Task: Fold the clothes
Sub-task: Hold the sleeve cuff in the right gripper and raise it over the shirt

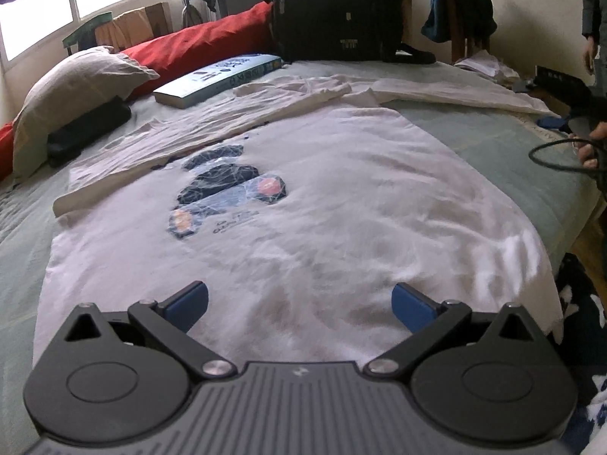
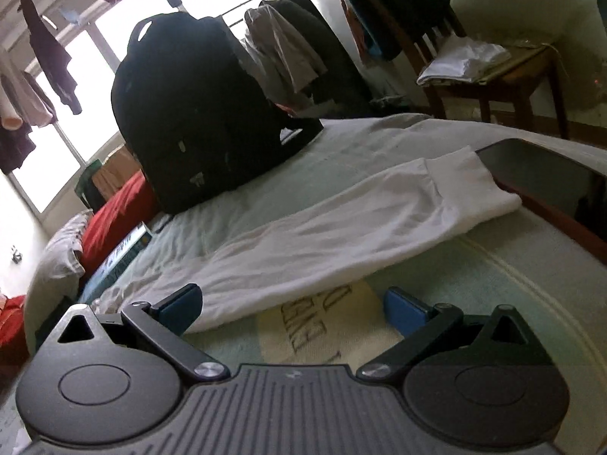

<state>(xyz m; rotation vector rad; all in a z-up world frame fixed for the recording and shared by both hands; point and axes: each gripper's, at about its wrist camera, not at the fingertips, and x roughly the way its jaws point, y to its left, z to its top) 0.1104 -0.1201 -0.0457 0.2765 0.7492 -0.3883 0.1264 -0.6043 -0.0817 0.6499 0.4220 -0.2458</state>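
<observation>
Each hand-held gripper [image 1: 299, 305] [image 2: 292, 309] has 2 blue fingers, black linkages, silver screws, and a ribbed grey body.

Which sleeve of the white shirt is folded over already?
The far-side sleeve, lying across the shirt toward the pillow. The other sleeve lies stretched out flat on the bed, away from the shirt's body.
</observation>
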